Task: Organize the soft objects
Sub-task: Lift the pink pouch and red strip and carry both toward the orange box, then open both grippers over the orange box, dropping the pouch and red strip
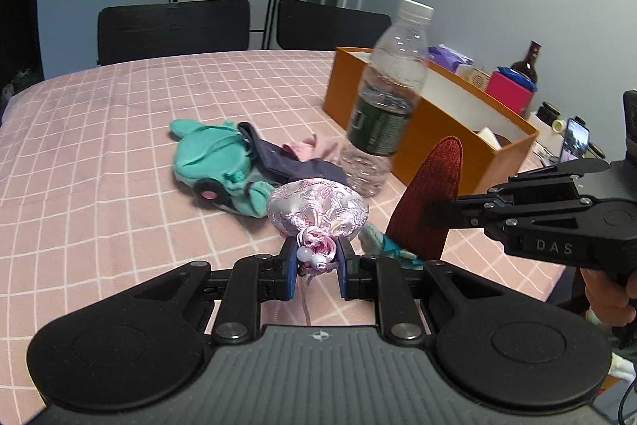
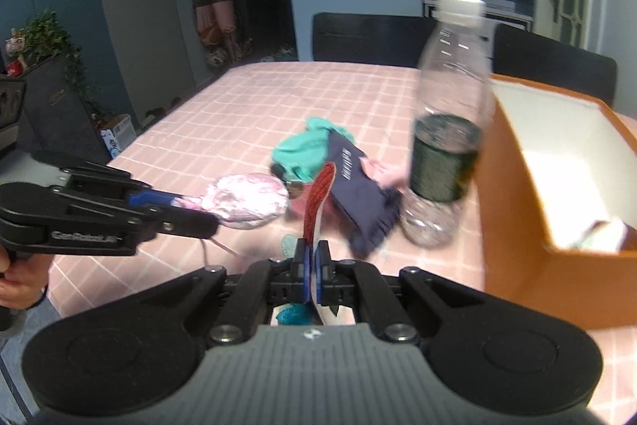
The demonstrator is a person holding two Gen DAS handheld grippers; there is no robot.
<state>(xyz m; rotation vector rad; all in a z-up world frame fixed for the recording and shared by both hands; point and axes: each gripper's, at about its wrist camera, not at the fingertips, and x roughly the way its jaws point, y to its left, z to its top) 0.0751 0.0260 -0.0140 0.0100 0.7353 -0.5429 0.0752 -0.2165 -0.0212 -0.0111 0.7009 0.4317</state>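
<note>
From your left wrist camera, your left claw is pinched onto the gathered, beaded neck of a pink brocade pouch, whose round body bulges just past the fingertips over the pink checked table. Behind it lie a teal plush toy, a navy cloth and a scrap of pink fabric, all bunched together. A water bottle stands upright just beside them, with an orange box behind it. At right, your right claw grips a dark red knitted piece, held upright on edge.

From your right wrist camera, your right claw is nearly closed, clamping the lower end of the red knitted piece, which rises straight up between the fingers. Your left claw reaches in from the left, holding the pouch near the teal toy and navy cloth. The bottle stands just beside the open orange box.
</note>
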